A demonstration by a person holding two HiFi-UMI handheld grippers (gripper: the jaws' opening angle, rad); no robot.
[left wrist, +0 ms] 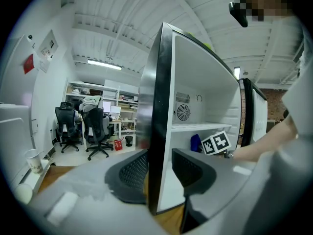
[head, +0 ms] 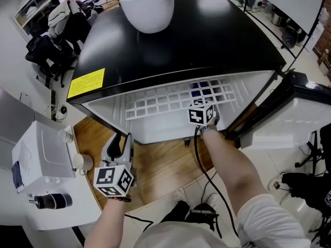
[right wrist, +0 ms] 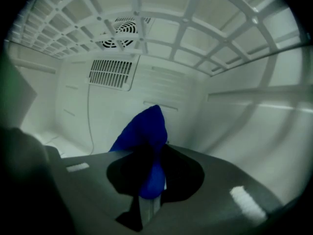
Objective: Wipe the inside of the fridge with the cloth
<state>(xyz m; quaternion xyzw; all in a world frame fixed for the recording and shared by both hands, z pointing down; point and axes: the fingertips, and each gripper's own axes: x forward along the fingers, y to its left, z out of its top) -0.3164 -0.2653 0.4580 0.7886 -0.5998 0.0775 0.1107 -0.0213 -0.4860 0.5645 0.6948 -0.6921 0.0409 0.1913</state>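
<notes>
A black mini fridge (head: 181,40) stands open on a wooden platform, seen from above. My right gripper (head: 202,112) reaches into its white interior under the wire shelf (head: 165,102). It is shut on a blue cloth (right wrist: 142,131), which stands up from between the jaws (right wrist: 151,180) close to the back wall. The cloth (head: 199,89) shows through the shelf, and the left gripper view catches the cloth (left wrist: 195,142) beside the right gripper's marker cube (left wrist: 216,142). My left gripper (head: 123,141) is at the fridge's lower left front corner. Its jaws (left wrist: 159,170) straddle the side wall's front edge (left wrist: 155,106), which fills the gap.
The fridge door (head: 295,112) hangs open to the right. A white plant pot (head: 147,9) sits on the fridge top. A white appliance (head: 44,159) and a paper cup (head: 83,161) are at the left. The wooden platform (head: 160,164) lies in front; a cable (head: 199,159) trails from my right hand.
</notes>
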